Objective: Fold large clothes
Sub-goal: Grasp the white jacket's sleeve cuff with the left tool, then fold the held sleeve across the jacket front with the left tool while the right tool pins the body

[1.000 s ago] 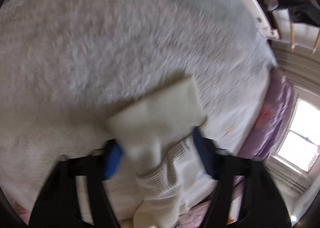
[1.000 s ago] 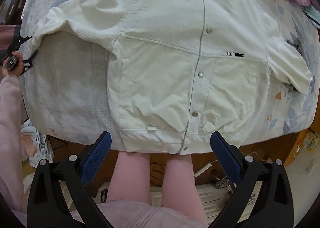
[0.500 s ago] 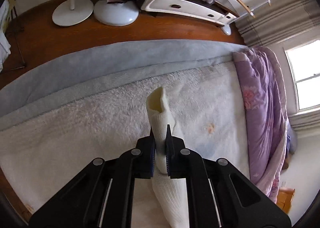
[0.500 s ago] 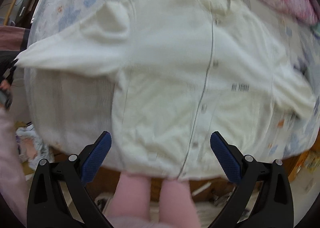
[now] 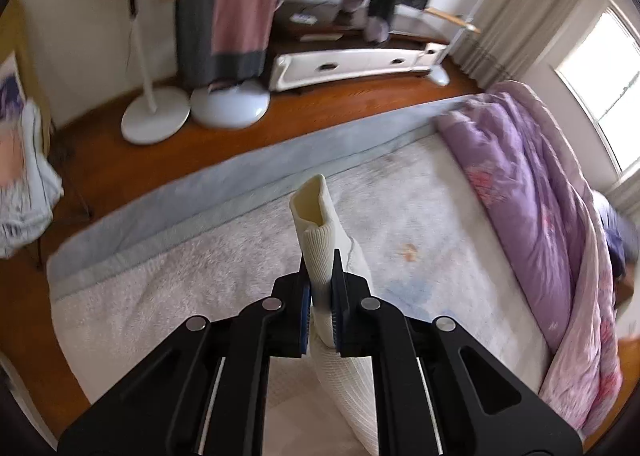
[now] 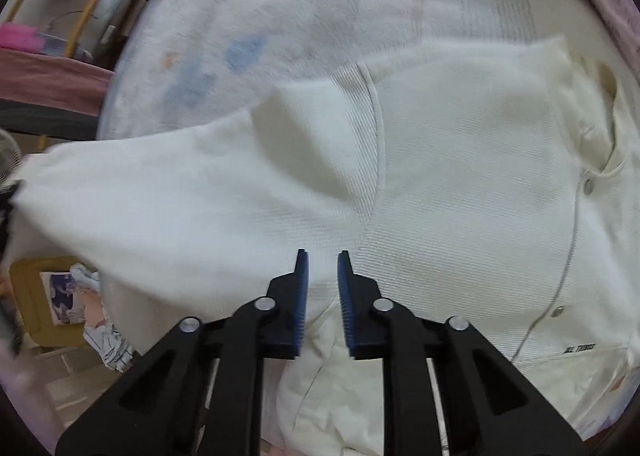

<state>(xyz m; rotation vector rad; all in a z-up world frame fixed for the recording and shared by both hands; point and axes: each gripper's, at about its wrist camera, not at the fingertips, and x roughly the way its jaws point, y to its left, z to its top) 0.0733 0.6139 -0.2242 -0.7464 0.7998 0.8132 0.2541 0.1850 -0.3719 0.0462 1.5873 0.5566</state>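
Two grippers work the cream ribbed button-front jacket (image 6: 460,175) spread on the pale fleecy bed cover (image 5: 168,288): the left gripper (image 5: 320,280) is clenched on its raised sleeve cuff (image 5: 316,223), evidently for folding inward, while the right gripper (image 6: 322,268), jaws closing with nothing yet pinched, hovers near the armpit seam

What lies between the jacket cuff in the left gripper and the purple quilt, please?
Only the white fleecy bed cover, bare apart from faint printed marks; the left wrist view shows it between the cuff and the purple quilt.
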